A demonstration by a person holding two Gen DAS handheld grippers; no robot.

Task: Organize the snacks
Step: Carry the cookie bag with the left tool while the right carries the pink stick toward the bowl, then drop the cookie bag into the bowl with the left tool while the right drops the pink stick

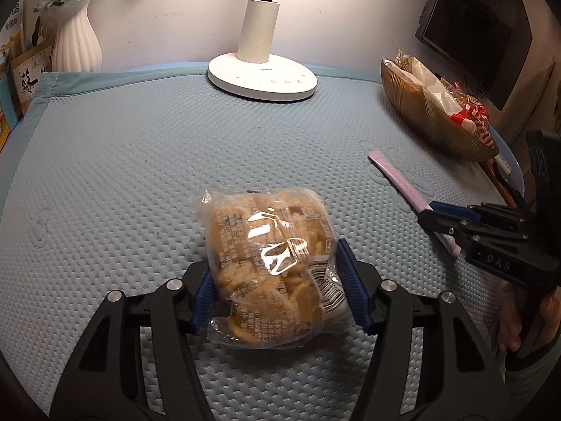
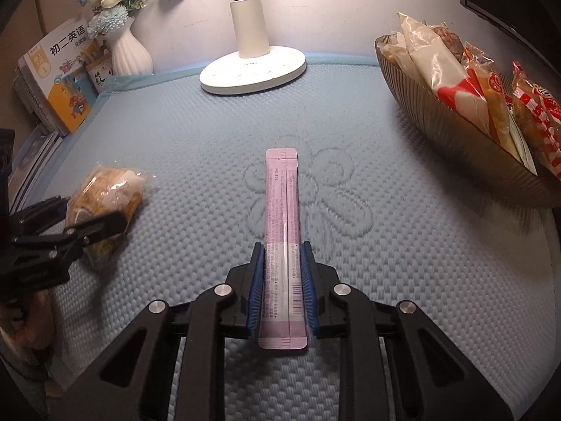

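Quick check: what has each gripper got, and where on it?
Left gripper is shut on the clear snack bag, across its near half. Right gripper is shut on the pink stick packet, by its long edges near the near end.

Quilted matt cloth mat; glossy clear plastic snack bag; matt pink sachet; ribbed smooth white vase.

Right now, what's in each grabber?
Left gripper: shut on the clear bag of biscuits.
Right gripper: shut on the pink stick packet.
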